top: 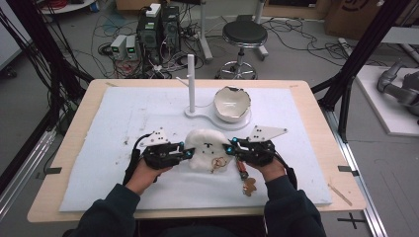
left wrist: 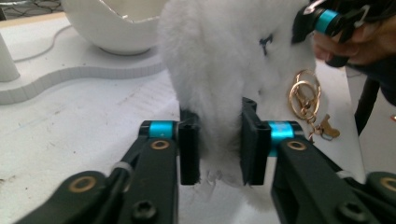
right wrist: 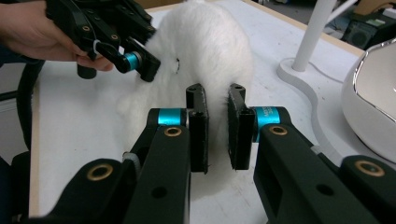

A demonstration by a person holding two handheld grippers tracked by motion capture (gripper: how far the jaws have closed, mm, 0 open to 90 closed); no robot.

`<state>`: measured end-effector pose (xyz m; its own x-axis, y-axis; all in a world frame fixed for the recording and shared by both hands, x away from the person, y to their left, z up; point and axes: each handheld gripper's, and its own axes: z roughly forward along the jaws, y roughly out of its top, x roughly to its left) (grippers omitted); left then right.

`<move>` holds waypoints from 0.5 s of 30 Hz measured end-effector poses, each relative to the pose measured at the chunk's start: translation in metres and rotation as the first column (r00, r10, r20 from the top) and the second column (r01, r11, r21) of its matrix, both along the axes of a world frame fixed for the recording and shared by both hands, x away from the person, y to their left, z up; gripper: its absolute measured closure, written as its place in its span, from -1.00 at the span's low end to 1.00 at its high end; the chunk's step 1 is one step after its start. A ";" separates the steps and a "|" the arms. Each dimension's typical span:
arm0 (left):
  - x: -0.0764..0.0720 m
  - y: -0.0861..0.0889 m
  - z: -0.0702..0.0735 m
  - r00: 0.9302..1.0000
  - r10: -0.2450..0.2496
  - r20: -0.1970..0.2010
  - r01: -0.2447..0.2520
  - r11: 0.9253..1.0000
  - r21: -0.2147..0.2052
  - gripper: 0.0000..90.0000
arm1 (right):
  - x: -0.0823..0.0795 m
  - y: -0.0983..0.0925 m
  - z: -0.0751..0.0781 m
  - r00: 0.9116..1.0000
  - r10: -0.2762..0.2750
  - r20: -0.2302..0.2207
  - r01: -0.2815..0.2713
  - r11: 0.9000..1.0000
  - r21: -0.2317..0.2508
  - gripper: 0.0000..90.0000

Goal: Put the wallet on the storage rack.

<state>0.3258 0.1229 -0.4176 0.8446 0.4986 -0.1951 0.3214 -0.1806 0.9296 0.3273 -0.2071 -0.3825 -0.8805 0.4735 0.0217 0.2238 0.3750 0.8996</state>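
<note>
A white fluffy plush toy (top: 206, 145) lies on the white foam mat (top: 123, 123) near the table's front. A gold key ring (top: 219, 162) hangs from it, and a brown gingerbread-shaped charm (top: 249, 186) rests on the mat near my right hand. My left gripper (top: 188, 153) is shut on the plush's left side; fur (left wrist: 224, 60) is pinched between its pads (left wrist: 189, 149). From the other side my right gripper (top: 230, 149) is shut on the plush too, with fur (right wrist: 205, 51) squeezed between its pads (right wrist: 198, 126). The key ring (left wrist: 303, 95) dangles beside the left jaws.
A broken-egg-shaped white bowl (top: 231, 103) sits on a white base with an upright white post (top: 190, 74) behind the plush. The wooden table edge (top: 197, 213) runs close to the person. A black stool (top: 244, 34) and cables stand on the floor beyond.
</note>
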 end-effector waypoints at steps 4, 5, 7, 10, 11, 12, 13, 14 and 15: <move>-0.001 0.008 0.004 0.999 0.035 0.036 -0.034 0.998 -0.053 0.73 | 0.008 -0.007 -0.005 0.992 -0.077 -0.100 0.083 0.994 0.065 0.20; -0.001 0.010 0.005 0.998 0.046 0.040 -0.043 0.996 -0.077 0.73 | 0.011 -0.009 -0.007 0.987 -0.084 -0.135 0.095 0.993 0.073 0.10; -0.001 0.014 0.006 0.997 0.057 0.046 -0.052 0.991 -0.120 0.73 | 0.014 -0.012 -0.012 0.977 -0.086 -0.194 0.102 0.992 0.073 0.03; -0.001 0.016 0.007 0.997 0.049 0.060 -0.039 0.985 -0.165 0.73 | 0.018 -0.008 -0.019 0.967 -0.046 -0.252 0.067 0.995 0.076 -0.01; -0.002 0.016 0.007 0.997 0.045 0.062 -0.034 0.984 -0.176 0.73 | 0.019 -0.006 -0.021 0.964 -0.027 -0.266 0.048 0.996 0.073 -0.01; -0.002 0.015 0.008 0.997 0.040 0.068 -0.027 0.983 -0.181 0.73 | 0.019 -0.003 -0.023 0.959 -0.011 -0.284 0.035 0.996 0.081 -0.03; -0.003 0.015 0.008 0.997 0.037 0.070 -0.023 0.982 -0.186 0.73 | 0.020 -0.001 -0.025 0.953 0.005 -0.302 0.022 0.996 0.086 -0.03; -0.003 0.015 0.008 0.997 0.031 0.075 -0.016 0.981 -0.194 0.73 | 0.020 0.001 -0.026 0.950 0.013 -0.313 0.015 0.996 0.085 -0.02; -0.003 0.015 0.008 0.997 0.031 0.075 -0.016 0.981 -0.194 0.73 | 0.020 0.001 -0.026 0.950 0.013 -0.313 0.015 0.996 0.085 -0.02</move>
